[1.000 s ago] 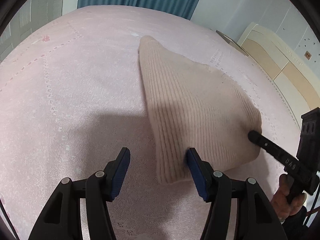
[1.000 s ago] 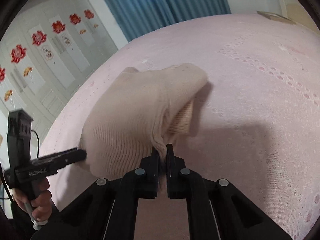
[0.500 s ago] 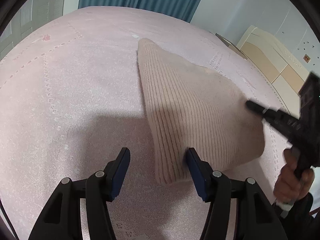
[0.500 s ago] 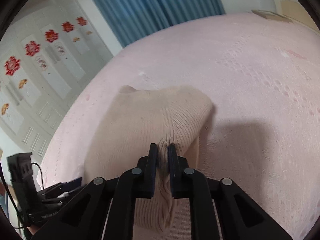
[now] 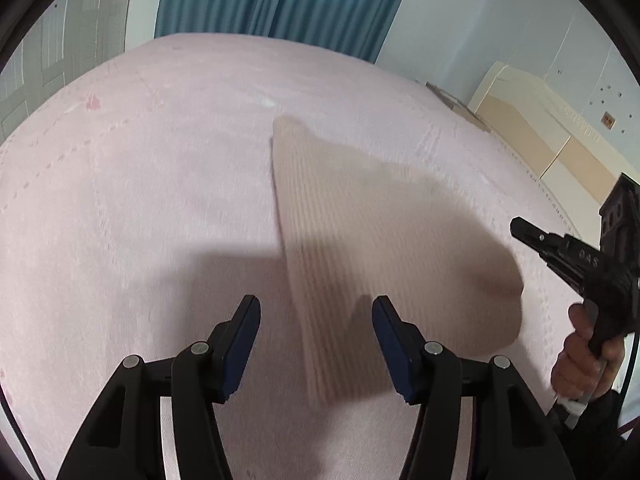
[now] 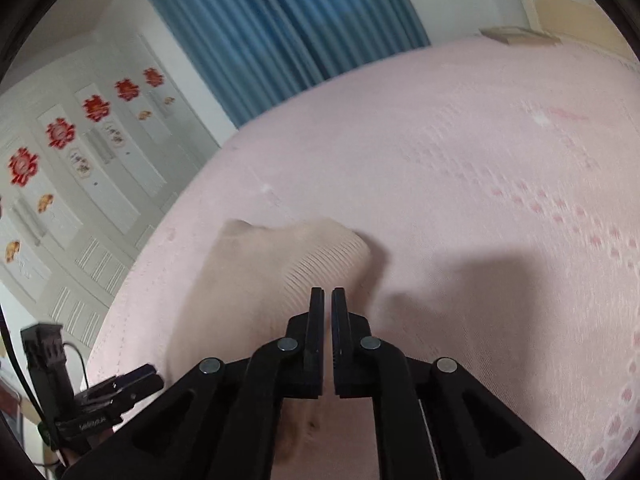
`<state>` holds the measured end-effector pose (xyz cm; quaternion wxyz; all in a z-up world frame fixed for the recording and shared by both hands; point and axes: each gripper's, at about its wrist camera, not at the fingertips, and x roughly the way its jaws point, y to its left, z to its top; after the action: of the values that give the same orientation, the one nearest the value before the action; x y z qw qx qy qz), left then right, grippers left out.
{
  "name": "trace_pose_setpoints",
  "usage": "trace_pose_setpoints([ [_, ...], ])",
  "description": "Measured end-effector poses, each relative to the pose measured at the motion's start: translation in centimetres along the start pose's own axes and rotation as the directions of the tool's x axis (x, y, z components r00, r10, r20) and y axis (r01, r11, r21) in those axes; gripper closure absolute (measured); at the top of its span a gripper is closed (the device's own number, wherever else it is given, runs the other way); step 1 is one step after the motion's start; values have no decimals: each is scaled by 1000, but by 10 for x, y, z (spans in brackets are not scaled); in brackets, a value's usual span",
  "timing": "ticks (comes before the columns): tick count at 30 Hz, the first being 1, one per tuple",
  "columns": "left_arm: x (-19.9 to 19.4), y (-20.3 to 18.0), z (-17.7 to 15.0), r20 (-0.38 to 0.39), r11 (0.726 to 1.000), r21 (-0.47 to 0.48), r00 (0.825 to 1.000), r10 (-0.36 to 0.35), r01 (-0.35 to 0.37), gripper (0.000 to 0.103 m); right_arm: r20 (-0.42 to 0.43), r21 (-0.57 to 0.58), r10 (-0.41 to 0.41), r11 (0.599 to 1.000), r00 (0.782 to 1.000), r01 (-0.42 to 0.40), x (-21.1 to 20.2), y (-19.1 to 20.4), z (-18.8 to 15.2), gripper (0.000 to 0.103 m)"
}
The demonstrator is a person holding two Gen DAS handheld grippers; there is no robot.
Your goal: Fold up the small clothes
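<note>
A beige ribbed knit garment (image 5: 372, 240) lies folded on the pink bed cover (image 5: 140, 200). My left gripper (image 5: 316, 320) is open, hovering just above the garment's near left edge, which lies between its blue pads. The right gripper (image 5: 520, 226) shows at the right of the left wrist view, off the garment's right edge and raised. In the right wrist view my right gripper (image 6: 327, 294) is nearly shut with a thin gap and holds nothing; the garment (image 6: 256, 280) lies below and to its left.
The bed cover (image 6: 480, 200) stretches wide around the garment. Blue curtains (image 5: 272, 0) hang beyond the far edge. A cream headboard (image 5: 540, 136) stands to the right. White wardrobe doors with red decorations (image 6: 80, 152) stand to the left.
The right gripper let go of the garment's edge and pulled up and back. The garment settled flat. The left gripper stayed open in place.
</note>
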<state>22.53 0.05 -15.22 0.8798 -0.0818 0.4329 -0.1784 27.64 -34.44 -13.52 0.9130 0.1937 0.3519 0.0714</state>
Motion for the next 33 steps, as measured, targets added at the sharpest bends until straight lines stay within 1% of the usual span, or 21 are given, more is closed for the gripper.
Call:
trace_pose_setpoints([
  [1, 1, 0, 9, 10, 1000, 1, 1000, -2, 2, 47, 12, -38, 14, 999, 1000, -13, 0, 11, 4, 89],
  [2, 2, -1, 14, 16, 1000, 5, 1000, 1, -1, 47, 23, -77, 22, 997, 1000, -20, 2, 24, 9, 87],
  [4, 8, -5, 29, 36, 999, 20, 999, 25, -26, 47, 38, -149, 38, 988, 999, -32, 2, 40, 7, 83],
  [5, 11, -6, 36, 43, 999, 27, 998, 38, -39, 47, 39, -190, 45, 981, 998, -36, 4, 50, 5, 83],
  [7, 20, -10, 51, 52, 996, 44, 996, 69, -72, 47, 19, -267, 58, 962, 998, -51, 16, 69, -3, 83],
  [8, 24, -9, 55, 49, 996, 47, 996, 76, -78, 48, 7, -287, 58, 956, 998, -54, 20, 72, -8, 83],
  [10, 33, -9, 63, 37, 995, 47, 996, 85, -87, 48, -16, -308, 30, 951, 999, -33, 34, 72, -17, 83],
  [11, 37, -10, 65, 32, 995, 46, 996, 88, -90, 48, -30, -312, -11, 950, 999, 2, 44, 68, -22, 84],
  [13, 44, -12, 66, 24, 994, 52, 995, 97, -98, 48, -51, -305, -75, 951, 996, 56, 58, 57, -30, 97],
  [16, 52, -14, 62, 12, 991, 61, 993, 120, -120, 48, -30, -283, -104, 955, 994, 92, 61, 43, -31, 103],
  [17, 54, -15, 61, 8, 991, 62, 993, 120, -121, 48, -27, -269, -121, 957, 992, 110, 62, 39, -29, 103],
  [19, 56, -17, 58, 4, 991, 61, 992, 123, -123, 48, -18, -236, -187, 955, 982, 177, 62, 28, -29, 103],
  [20, 56, -19, 59, 3, 991, 63, 993, 122, -122, 48, -26, -228, -200, 955, 979, 189, 66, 25, -30, 103],
  [22, 55, -23, 57, 2, 990, 68, 993, 120, -120, 48, -39, -208, -187, 962, 982, 175, 65, 18, -32, 103],
  [26, 47, -29, 55, -7, 990, 79, 993, 120, -119, 48, -35, -217, -180, 961, 983, 169, 54, 26, -30, 103],
  [27, 44, -31, 54, -9, 990, 77, 993, 118, -117, 48, -37, -214, -177, 963, 984, 165, 51, 29, -27, 98],
  [29, 31, -34, 51, -9, 991, 69, 994, 112, -111, 47, -36, -192, -193, 964, 981, 183, 35, 34, -24, 86],
  [30, 23, -36, 48, -6, 992, 66, 994, 111, -110, 47, -38, -181, -195, 966, 980, 185, 29, 36, -24, 74],
  [31, 12, -39, 45, -3, 992, 64, 994, 108, -108, 47, -41, -168, -194, 968, 980, 185, 19, 38, -24, 65],
  [33, -8, -43, 38, 3, 993, 58, 995, 104, -104, 46, -39, -150, -193, 971, 981, 185, 0, 43, -24, 59],
])
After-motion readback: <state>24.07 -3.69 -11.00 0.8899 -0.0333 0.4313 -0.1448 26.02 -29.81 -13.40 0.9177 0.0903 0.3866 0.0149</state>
